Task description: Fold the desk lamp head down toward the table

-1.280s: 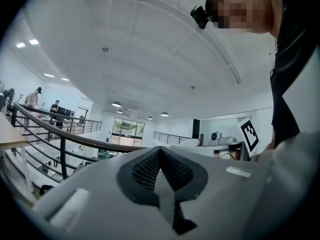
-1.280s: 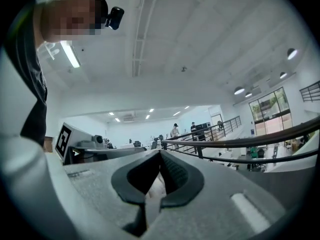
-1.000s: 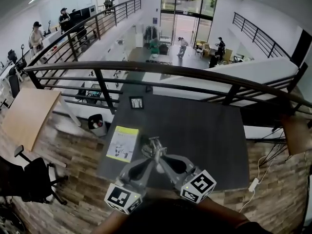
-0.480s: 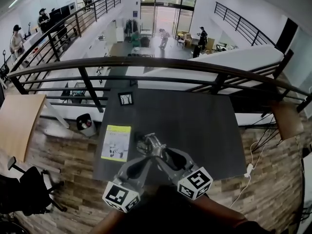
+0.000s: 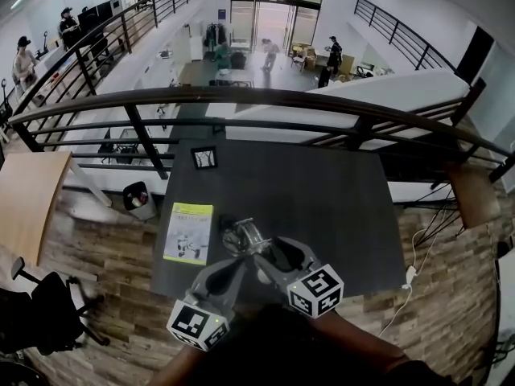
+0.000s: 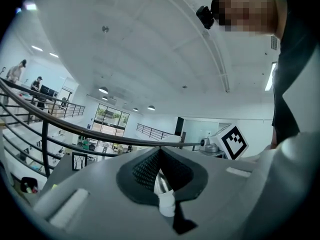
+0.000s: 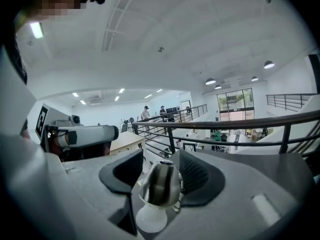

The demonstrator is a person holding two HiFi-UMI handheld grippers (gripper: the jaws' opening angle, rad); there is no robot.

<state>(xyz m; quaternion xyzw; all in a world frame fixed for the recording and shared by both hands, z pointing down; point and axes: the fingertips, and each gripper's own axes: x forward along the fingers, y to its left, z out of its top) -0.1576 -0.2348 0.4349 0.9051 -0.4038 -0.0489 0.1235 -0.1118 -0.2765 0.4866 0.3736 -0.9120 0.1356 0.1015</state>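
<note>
Head view: the lamp [image 5: 241, 236] sits close to the near edge of the table [image 5: 338, 207], a bit left of the middle. The left gripper [image 5: 240, 264] and the right gripper [image 5: 265, 256] both reach in from the near edge and meet at the lamp. I think one is there to stop the lamp from sliding and the other to push its head down. From up here I cannot tell how far the head is folded. A booklet [image 5: 189, 232] lies by the left edge, and a small frame [image 5: 204, 158] stands near the far left corner. Both are out of the way.

Left gripper view: the jaws are pressed together on a thin shiny bit of the lamp [image 6: 161, 180]. I cannot tell which part it is. That tight pinch likely keeps the lamp steady.

Right gripper view: the jaws stand wide apart. The round shiny lamp head [image 7: 159, 183] is between them, but the pads do not squeeze it. These jaws have just been opening. My guess is that this gripper is letting go, or getting ready for a new hold to push the head lower.

Next to the earlier head view, the lamp, booklet and frame are in the same spots on the tabletop. Both grippers are still at the lamp. The whole scene sits a little differently in the picture, so the head camera has moved.
</note>
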